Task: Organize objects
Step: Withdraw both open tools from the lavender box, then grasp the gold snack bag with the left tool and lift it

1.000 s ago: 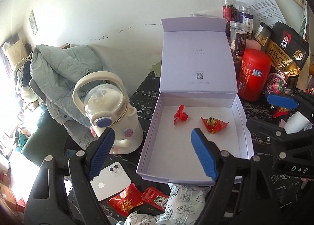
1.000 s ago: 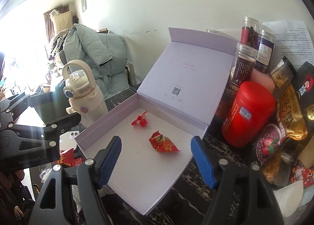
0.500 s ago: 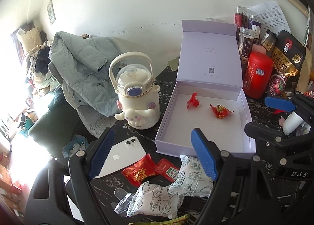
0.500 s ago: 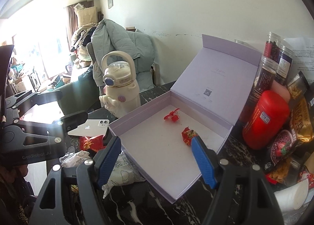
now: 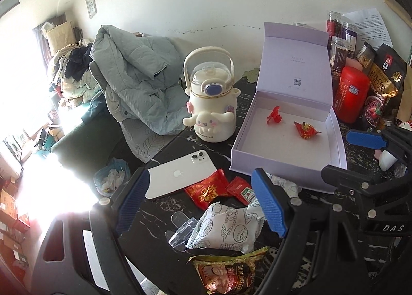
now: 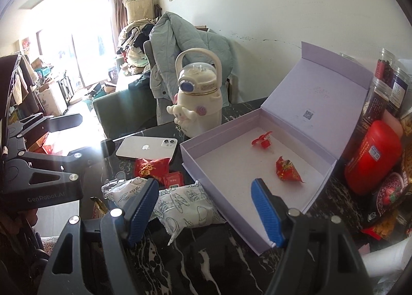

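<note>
Left gripper [image 5: 203, 203]: jaws spread wide, nothing between the blue pads; it hangs over the loose packets at the near edge of the worktop [image 5: 159, 220].
Right gripper [image 6: 206, 214]: jaws spread, empty; in its own view it sits above the near corner of the box, and in the left wrist view its blue pad shows at 3 o'clock.
Brown snack bag [image 5: 226, 271]: nearest, at 6 o'clock in the left wrist view, crumpled on the dark marble top.
White patterned packet [image 5: 229, 228]: just beyond it, between the left gripper's pads in that view; a clear plastic piece [image 5: 181, 230] lies at its 9 o'clock.
Red packets [image 5: 207, 190]: a larger one with gold print and a smaller one [image 5: 240, 189] side by side, beyond the white packet.
Phone [image 5: 180, 172]: white, face down, at 10 o'clock of the red packets, touching the larger one.
Lilac box [image 5: 278, 168]: open, lid standing upright at the back, at 1 o'clock of the left gripper.
Inside the box: a small red flower-shaped piece [image 5: 274, 116] toward the back, a red wrapped candy [image 5: 305, 130] at its 4 o'clock, apart from it.
Cream cartoon bottle [image 5: 209, 112]: upright with handle raised, just beside the box at its 9 o'clock.
Red canister [image 5: 350, 94]: upright at 3 o'clock of the box lid, with jars and snack bags behind it.
Grey-green jacket [image 5: 136, 81]: heaped over a chair beyond the worktop, at 10 o'clock.
</note>
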Demonstrator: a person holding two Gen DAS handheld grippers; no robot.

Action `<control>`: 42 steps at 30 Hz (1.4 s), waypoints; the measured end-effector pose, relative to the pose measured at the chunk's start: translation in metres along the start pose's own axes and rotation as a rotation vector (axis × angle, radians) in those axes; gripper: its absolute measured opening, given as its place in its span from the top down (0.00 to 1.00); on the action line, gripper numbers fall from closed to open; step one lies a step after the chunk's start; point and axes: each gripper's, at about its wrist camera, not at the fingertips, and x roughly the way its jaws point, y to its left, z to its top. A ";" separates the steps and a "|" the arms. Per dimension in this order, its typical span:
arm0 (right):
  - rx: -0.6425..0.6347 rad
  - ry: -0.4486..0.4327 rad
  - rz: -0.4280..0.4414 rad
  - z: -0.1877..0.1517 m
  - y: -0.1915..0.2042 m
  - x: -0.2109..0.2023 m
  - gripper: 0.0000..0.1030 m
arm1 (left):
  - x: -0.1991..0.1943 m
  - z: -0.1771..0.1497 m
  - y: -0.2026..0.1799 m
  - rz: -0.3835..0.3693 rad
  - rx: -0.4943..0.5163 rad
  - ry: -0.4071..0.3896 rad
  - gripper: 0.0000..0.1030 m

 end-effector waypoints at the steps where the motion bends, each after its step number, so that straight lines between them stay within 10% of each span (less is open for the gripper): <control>1: -0.008 0.008 0.011 -0.002 0.003 0.002 0.27 | 0.002 -0.003 0.002 -0.005 0.000 0.012 0.22; 42: -0.006 0.159 0.139 -0.048 0.031 0.063 0.27 | 0.040 -0.106 -0.004 -0.258 -0.015 0.308 0.19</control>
